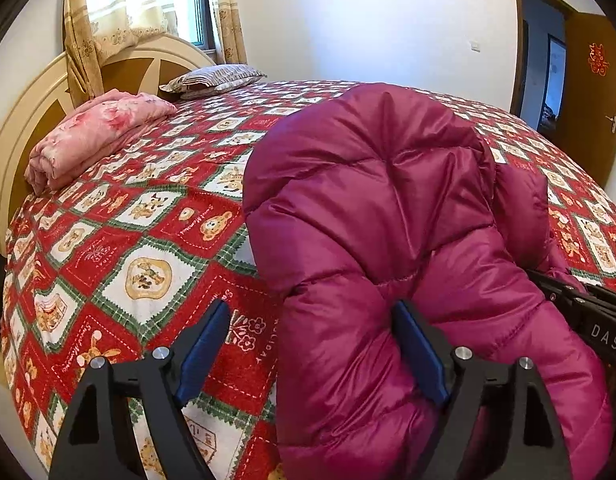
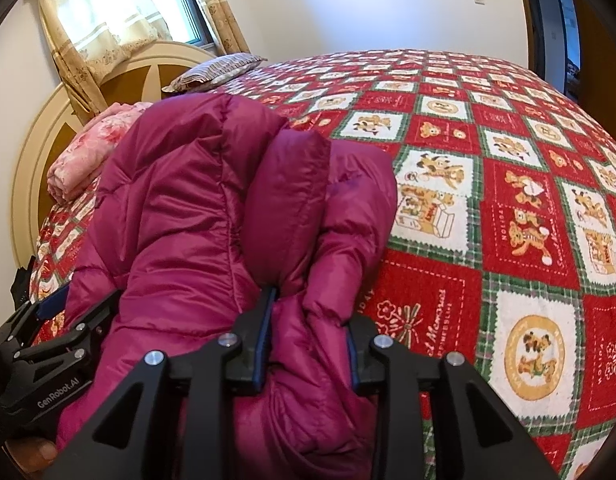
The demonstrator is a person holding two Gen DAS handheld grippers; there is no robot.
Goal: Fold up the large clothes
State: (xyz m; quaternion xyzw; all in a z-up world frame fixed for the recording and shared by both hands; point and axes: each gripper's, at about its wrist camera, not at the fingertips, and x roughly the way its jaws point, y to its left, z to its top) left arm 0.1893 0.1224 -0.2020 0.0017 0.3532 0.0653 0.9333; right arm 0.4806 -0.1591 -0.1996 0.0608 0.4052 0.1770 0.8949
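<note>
Wide-spread, the left gripper (image 1: pixel 311 340) hangs over the near left edge of the magenta puffer jacket (image 1: pixel 387 208), pads off the fabric. That jacket lies heaped on the checked bedspread (image 2: pixel 487 200). Right gripper (image 2: pixel 309 332) pinches the jacket's near-right fold.

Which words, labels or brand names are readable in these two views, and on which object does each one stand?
"DAS": on the right gripper, letters cut off at the frame edge.
"GenRobot.AI": on the left gripper.
"HOLIDAY": partly readable on the red squares of the bedspread; its cursive words are too blurred to read.
Red sign on the door: too small to read.
</note>
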